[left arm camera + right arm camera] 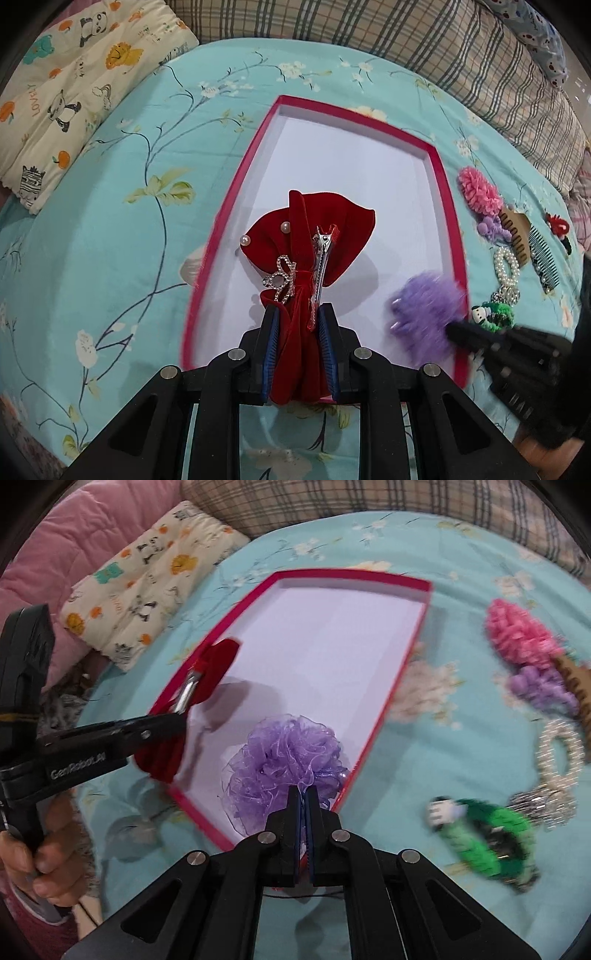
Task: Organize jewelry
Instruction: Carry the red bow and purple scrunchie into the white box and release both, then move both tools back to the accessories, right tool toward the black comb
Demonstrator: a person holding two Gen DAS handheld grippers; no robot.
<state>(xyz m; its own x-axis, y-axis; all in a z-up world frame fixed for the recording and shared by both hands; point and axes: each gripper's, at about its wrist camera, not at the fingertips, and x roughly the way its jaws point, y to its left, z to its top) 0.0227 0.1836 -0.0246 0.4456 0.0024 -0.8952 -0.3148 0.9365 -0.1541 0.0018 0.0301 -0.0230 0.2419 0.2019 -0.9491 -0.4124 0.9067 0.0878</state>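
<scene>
Two hairpieces poised over the red-rimmed tray point(443, 192)

Left gripper point(300, 325) clamps the red velvet bow point(314, 236); right gripper point(303, 805), nearly shut, pinches the purple mesh scrunchie point(284, 753) — both over the tray's near end, where a thin pinch could drop it outside.

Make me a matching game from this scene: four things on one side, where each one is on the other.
1. red velvet bow hair clip
2. purple organza scrunchie
3. white pearl bracelet
4. pink-rimmed white tray

A. lying on the blue floral sheet, right of the tray
B. in the left gripper
C. in the right gripper
D. flat on the sheet

1-B, 2-C, 3-A, 4-D
</scene>
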